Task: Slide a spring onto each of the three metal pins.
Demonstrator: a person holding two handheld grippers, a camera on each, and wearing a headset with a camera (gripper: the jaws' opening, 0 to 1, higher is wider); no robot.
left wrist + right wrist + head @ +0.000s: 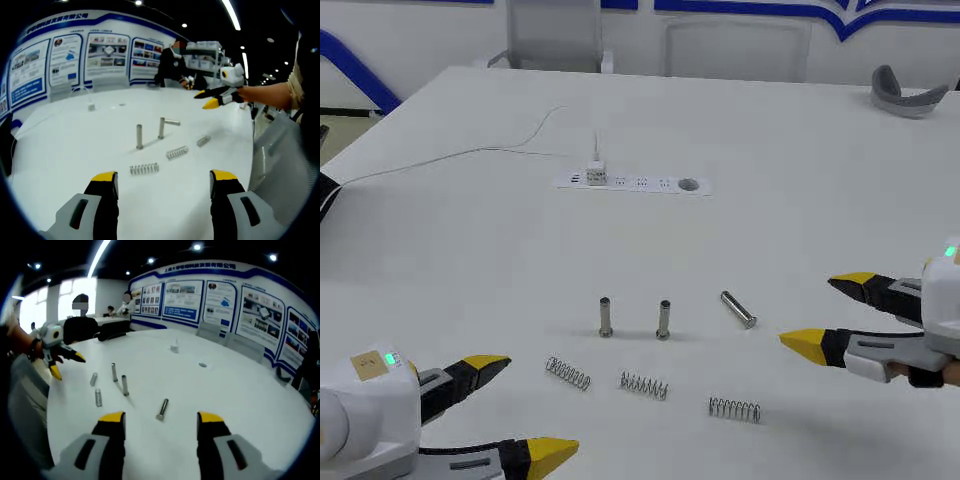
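Two metal pins stand upright on the white table, one [605,317] left of the other [664,319]. A third pin [738,309] lies on its side to their right. Three springs lie in a row in front of them: left [568,373], middle [644,385], right [734,408]. My left gripper [525,410] hovers open at the near left, empty; its own view shows its yellow tips [164,176] spread before the nearest spring [144,169]. My right gripper [823,312] is open at the right, empty, and in its own view [161,416] points at the lying pin [162,409].
A white power strip [633,182] with a plug [596,173] and thin cable sits mid-table beyond the pins. A grey curved object [910,98] rests at the far right edge. Chairs [552,35] stand behind the table. People [80,322] sit in the background.
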